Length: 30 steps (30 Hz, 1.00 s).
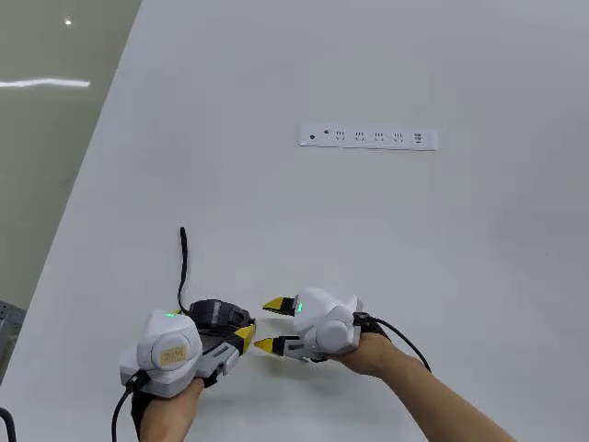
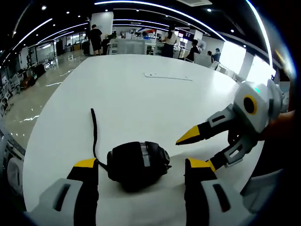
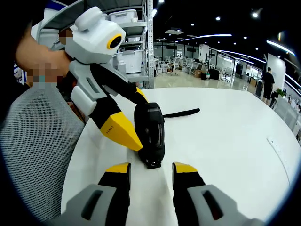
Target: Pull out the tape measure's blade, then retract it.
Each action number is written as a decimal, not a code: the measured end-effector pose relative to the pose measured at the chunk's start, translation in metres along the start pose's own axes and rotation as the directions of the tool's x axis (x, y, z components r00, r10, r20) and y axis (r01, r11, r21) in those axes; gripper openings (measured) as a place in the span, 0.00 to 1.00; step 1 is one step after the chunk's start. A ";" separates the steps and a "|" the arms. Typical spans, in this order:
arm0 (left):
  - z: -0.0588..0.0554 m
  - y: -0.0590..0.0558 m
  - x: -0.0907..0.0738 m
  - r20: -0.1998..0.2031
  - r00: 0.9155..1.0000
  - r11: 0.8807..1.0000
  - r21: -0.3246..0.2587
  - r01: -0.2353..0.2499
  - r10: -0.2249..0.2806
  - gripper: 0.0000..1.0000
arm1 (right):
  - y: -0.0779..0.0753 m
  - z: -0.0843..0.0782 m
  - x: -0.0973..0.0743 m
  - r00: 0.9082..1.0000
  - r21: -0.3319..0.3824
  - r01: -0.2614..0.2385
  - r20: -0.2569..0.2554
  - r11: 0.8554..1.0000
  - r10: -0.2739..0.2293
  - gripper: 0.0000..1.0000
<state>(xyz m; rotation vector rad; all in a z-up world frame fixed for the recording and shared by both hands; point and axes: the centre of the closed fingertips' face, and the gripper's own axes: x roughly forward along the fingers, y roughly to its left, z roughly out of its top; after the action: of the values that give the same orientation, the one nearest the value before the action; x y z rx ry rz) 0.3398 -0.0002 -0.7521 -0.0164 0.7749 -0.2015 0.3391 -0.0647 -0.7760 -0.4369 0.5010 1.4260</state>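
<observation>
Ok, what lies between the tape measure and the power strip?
Nothing: the head view shows bare white table between the tape measure and the power strip; the black strap trails off to one side.

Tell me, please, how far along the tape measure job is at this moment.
Done: nothing yet. The blade is fully in, and its end hook sits at the case of the tape measure. In hand: the left gripper has its open jaws on either side of the case, and the right gripper, also open, faces the hook. Left: grip the hook, pull the blade out, then retract it.
</observation>
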 end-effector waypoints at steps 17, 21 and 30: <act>-0.007 -0.020 -0.020 -0.070 0.977 0.948 0.236 0.213 -0.202 0.90 | 0.008 -0.004 -0.048 0.994 0.131 0.106 -0.010 0.986 -0.106 0.55; -0.010 -0.020 -0.027 -0.074 0.971 0.940 0.245 0.240 -0.228 0.92 | 0.010 -0.003 -0.063 0.991 0.167 0.132 -0.003 0.977 -0.133 0.59; -0.013 -0.009 -0.045 -0.083 0.970 0.924 0.297 0.242 -0.228 0.96 | 0.014 -0.003 -0.096 0.979 0.219 0.197 -0.003 0.956 -0.202 0.69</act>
<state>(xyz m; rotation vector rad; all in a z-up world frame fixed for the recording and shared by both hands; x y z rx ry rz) 0.2981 0.0006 -0.7292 0.1902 0.7812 -0.5514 0.3174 -0.1435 -0.7230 -0.2871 0.5746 1.1650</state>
